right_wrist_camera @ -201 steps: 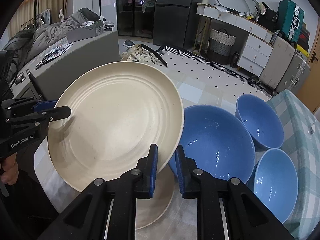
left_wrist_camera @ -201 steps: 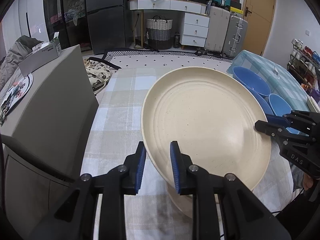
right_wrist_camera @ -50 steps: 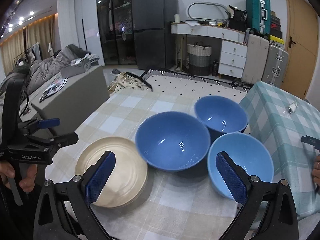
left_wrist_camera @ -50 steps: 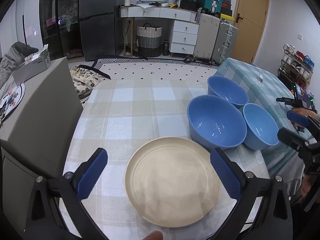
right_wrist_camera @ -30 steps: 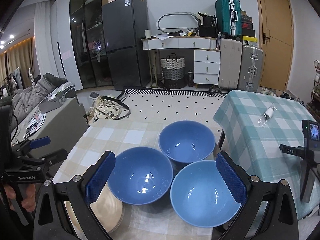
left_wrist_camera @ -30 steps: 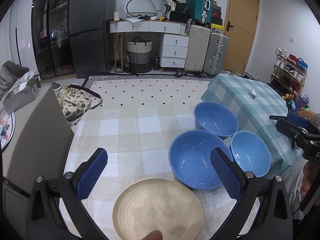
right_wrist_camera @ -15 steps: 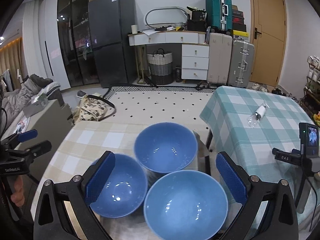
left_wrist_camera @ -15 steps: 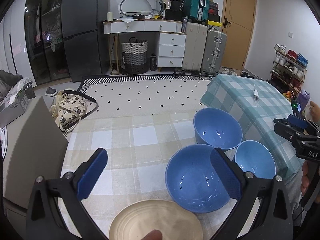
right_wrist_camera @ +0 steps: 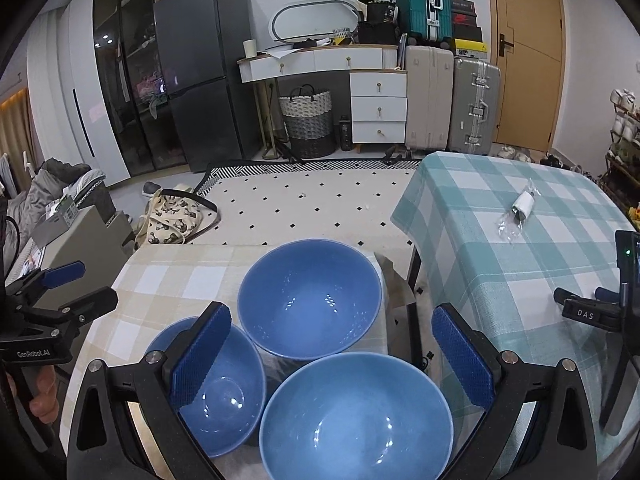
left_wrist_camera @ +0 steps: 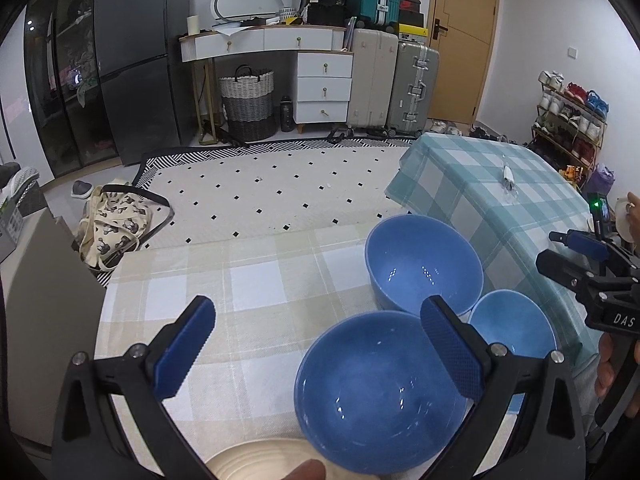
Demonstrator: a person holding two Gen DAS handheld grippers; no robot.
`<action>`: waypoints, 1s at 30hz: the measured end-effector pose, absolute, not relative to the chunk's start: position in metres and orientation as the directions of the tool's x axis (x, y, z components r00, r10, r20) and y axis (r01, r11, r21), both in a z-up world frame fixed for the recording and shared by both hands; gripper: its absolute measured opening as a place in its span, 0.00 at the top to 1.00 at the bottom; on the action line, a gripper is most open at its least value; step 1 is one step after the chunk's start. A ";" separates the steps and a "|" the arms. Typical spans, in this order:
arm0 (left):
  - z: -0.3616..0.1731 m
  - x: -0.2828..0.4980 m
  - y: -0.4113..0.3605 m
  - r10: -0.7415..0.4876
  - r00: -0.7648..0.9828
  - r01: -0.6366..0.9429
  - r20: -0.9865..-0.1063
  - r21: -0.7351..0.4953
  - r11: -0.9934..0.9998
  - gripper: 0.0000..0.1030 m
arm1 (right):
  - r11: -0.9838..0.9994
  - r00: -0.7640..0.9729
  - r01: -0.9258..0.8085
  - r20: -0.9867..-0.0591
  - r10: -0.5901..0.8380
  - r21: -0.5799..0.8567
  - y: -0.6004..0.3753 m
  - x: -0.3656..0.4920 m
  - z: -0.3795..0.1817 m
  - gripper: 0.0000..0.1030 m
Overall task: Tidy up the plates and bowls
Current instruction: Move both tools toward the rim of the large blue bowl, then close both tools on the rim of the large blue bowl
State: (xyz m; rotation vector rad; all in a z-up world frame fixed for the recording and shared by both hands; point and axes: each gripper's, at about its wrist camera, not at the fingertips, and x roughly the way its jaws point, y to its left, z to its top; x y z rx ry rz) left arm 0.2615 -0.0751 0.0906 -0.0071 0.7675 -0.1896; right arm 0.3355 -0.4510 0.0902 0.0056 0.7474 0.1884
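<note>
Bowls point(right_wrist_camera: 310, 300), glossy blue and round, on checked tablecloth point(left_wrist_camera: 240, 280)

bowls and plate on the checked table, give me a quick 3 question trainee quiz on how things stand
1. True or false: both tools, left tool and right tool, are open and hold nothing.
2. How many blue bowls are on the table? A two, B three, C four.
3. Fill in: in the left wrist view the cream plate lies at the ____ edge of the picture.

Key: 1 true. 2 B: the far bowl, the bowl on the plate side and the nearest bowl. 3 bottom.
</note>
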 end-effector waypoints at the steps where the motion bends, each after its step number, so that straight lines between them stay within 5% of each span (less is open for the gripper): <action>1: 0.089 0.264 -0.076 -0.175 0.703 0.167 -0.689 -0.080 0.983 0.00 | 0.984 0.716 -0.163 -0.678 0.167 0.071 -0.452 0.338 0.089 0.01; 30: 0.036 0.332 -0.119 -0.226 0.603 0.228 -0.765 -0.106 0.968 0.00 | 0.993 0.641 -0.068 -0.758 0.118 0.096 -0.479 0.401 0.024 0.01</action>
